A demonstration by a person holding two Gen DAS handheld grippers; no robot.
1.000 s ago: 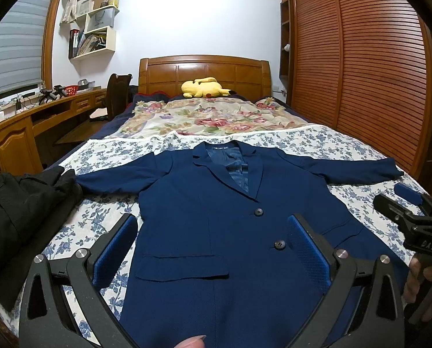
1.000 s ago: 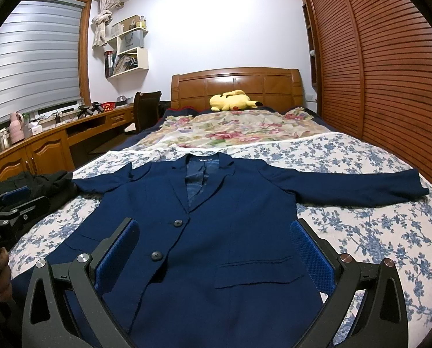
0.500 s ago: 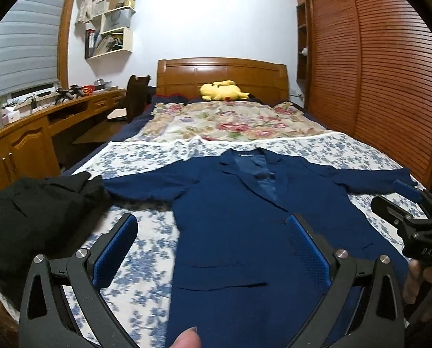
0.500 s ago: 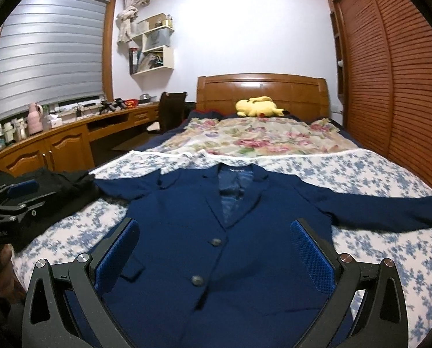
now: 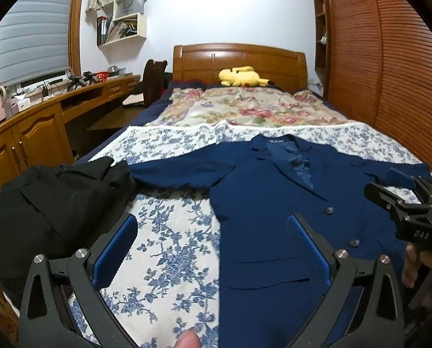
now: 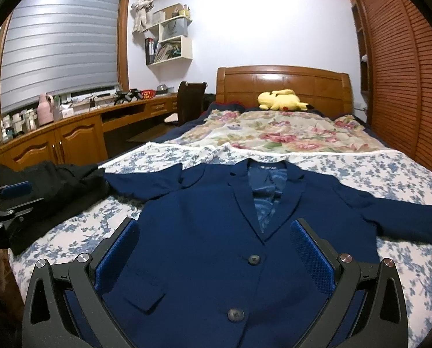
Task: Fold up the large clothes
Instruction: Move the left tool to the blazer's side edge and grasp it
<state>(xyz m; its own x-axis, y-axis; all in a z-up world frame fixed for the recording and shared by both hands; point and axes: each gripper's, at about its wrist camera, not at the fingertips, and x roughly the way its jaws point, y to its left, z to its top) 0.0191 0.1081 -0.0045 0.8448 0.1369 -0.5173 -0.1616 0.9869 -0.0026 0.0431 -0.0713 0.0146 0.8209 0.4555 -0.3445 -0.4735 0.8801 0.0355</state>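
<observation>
A navy blue blazer [image 6: 216,232] lies flat and face up on the bed, buttoned, sleeves spread out to both sides; it also shows in the left wrist view [image 5: 273,197]. My left gripper [image 5: 213,246] is open and empty, above the floral sheet at the blazer's left hem edge. My right gripper [image 6: 216,252] is open and empty, above the blazer's lower front near its buttons. The right gripper also shows at the right edge of the left wrist view [image 5: 413,203], and the left gripper at the left edge of the right wrist view [image 6: 4,203].
A black garment [image 5: 42,203] is heaped at the bed's left edge, touching the blazer's left sleeve. A blue floral sheet [image 5: 169,246] covers the bed. A yellow plush toy [image 6: 279,100] lies by the headboard. A wooden desk [image 6: 71,133] runs along the left, a slatted wardrobe [image 6: 404,72] along the right.
Both grippers have moved to the left across the bed. The blazer now sits further right in both views. Both stay open and empty.
</observation>
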